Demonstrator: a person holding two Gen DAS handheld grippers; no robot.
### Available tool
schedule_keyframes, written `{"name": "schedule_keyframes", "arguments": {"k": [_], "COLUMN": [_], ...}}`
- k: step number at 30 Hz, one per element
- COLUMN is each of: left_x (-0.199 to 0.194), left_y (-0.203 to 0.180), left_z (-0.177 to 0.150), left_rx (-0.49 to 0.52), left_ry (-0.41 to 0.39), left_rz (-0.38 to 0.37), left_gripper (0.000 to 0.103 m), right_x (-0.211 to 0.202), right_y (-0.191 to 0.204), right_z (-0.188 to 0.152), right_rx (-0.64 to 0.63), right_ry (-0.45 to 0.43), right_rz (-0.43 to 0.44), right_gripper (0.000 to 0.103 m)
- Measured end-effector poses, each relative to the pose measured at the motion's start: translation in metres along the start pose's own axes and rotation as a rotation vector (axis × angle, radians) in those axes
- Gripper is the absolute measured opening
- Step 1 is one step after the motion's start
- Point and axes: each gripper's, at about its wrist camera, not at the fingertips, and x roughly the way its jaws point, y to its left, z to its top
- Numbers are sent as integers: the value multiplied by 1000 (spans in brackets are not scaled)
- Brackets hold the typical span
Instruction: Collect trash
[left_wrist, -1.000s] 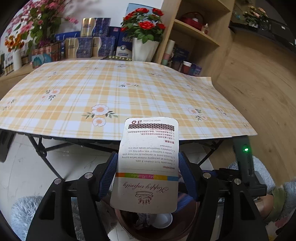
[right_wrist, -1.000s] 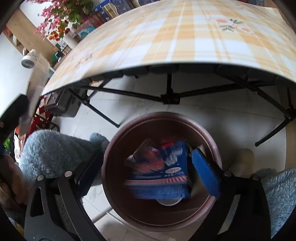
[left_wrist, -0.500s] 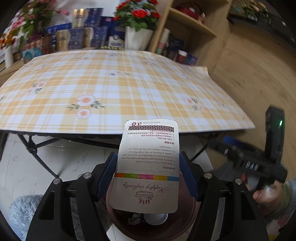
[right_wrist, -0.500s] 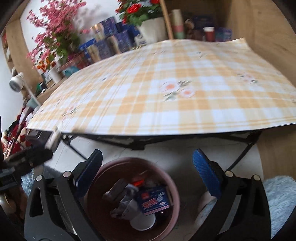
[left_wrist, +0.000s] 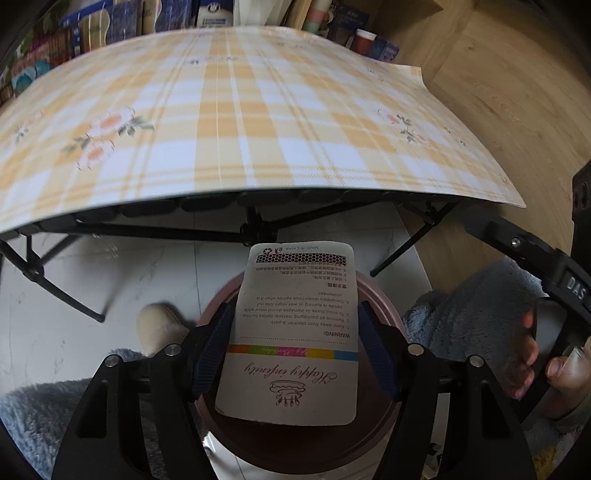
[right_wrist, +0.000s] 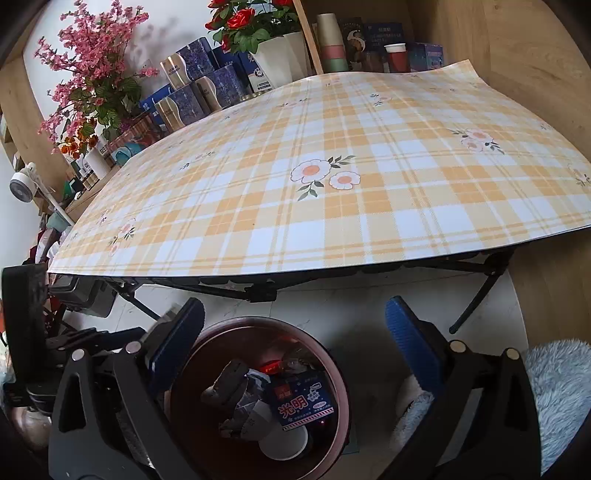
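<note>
My left gripper (left_wrist: 294, 308) is shut on a white printed card (left_wrist: 291, 373), its blue pads pressing on the card's two long edges. The card hangs upright over the dark red bin (left_wrist: 389, 314) on the floor. In the right wrist view my right gripper (right_wrist: 294, 308) stands open and empty above the near side of the same bin (right_wrist: 258, 323). Inside the bin lie a blue packet (right_wrist: 303, 402), a white cup (right_wrist: 284, 443) and crumpled wrappers (right_wrist: 236, 391). The card hides most of the bin's inside in the left wrist view.
A folding table with a yellow plaid cloth (right_wrist: 332, 184) stands just beyond the bin, its black legs (left_wrist: 255, 225) close by. Flower pots and boxes (right_wrist: 192, 81) line its far edge. A beige slipper (left_wrist: 159, 325) and fuzzy blue trouser legs (left_wrist: 472, 317) flank the bin. A hand (left_wrist: 532, 354) holds the right tool.
The left gripper has sunk and tipped down, bringing the card over the bin. The right gripper let the blue packet drop into the bin, then rose and tilted up toward the table.
</note>
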Motion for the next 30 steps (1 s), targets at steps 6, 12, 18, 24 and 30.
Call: {"name": "schedule_keyframes", "arguments": {"k": [6, 12, 18, 24, 30], "left_x": [7, 6, 0, -11, -67], "left_y": [-7, 0, 4, 4, -7], "left_z": [0, 2, 4, 5, 14], "left_rx": [31, -2, -31, -32, 28], "left_ry": [20, 16, -6, -55, -269], "left_rz": [1, 6, 11, 44, 175], "left_gripper": [82, 83, 88, 91, 96], "right_x": [1, 2, 2, -2, -35], "right_y": [0, -2, -4, 0, 11], "right_z": [0, -2, -2, -2, 18], "right_rx": [1, 14, 21, 8, -53], "right_ry": [6, 13, 19, 16, -59], "right_rz": [-5, -11, -14, -23, -30], "right_gripper": [97, 97, 97, 97, 97]}}
